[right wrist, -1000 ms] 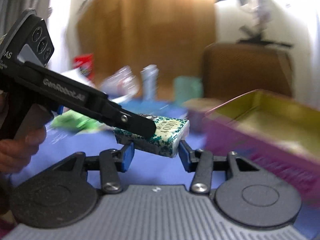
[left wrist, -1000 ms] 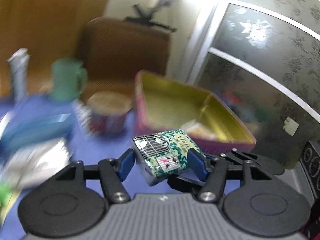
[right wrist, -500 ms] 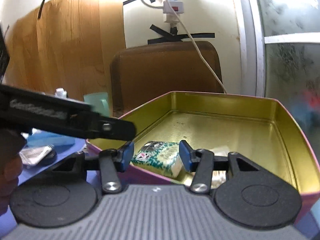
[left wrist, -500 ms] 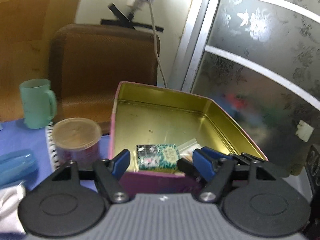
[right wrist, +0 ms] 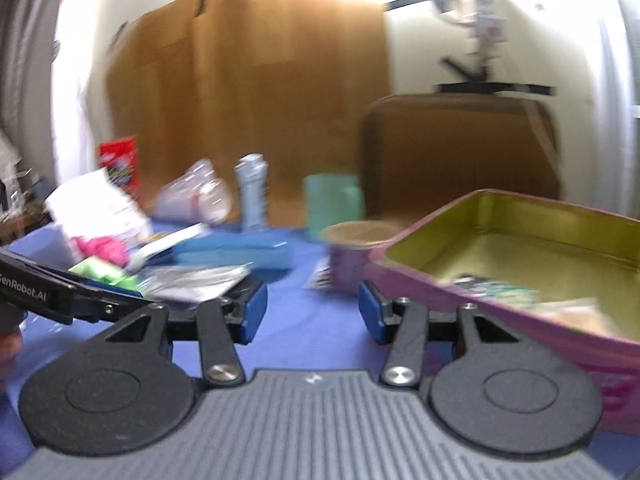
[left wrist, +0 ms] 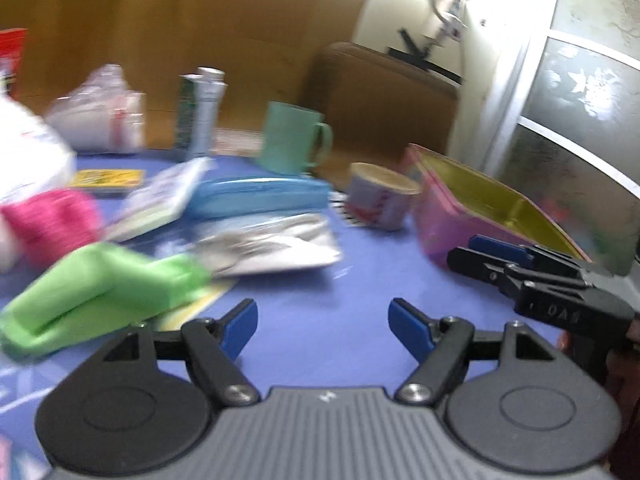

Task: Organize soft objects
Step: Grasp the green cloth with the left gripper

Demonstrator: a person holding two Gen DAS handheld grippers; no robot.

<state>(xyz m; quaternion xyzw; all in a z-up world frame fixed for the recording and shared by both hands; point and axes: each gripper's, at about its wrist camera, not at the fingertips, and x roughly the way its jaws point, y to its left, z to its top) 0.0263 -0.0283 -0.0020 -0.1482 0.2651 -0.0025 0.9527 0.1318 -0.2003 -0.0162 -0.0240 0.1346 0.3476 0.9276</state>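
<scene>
The green patterned packet [right wrist: 492, 290] lies inside the pink tin [right wrist: 472, 312] with the gold lining, beside a pale packet. My right gripper [right wrist: 312, 314] is open and holds nothing, just left of the tin. My left gripper [left wrist: 323, 328] hangs over the blue tablecloth [left wrist: 340, 280], its jaws opening with nothing between them. Ahead of it on the left lie a green soft bundle [left wrist: 100, 280], a pink soft item [left wrist: 52, 220] and a silver pouch [left wrist: 268, 244]. The right gripper [left wrist: 520, 264] shows at the right, in front of the tin [left wrist: 440, 220].
A blue case [left wrist: 256, 200], a teal mug [left wrist: 296, 144], a lidded cup [left wrist: 380, 200], a tall tube [left wrist: 204, 112], clear bags and papers crowd the back left. A brown chair back [left wrist: 384, 92] stands behind the table. The left gripper [right wrist: 72, 296] shows at the left.
A second ago both grippers held the green packet; it then went down into the tin as the jaws parted. Both grippers have since drawn back, the left swinging left toward the clutter.
</scene>
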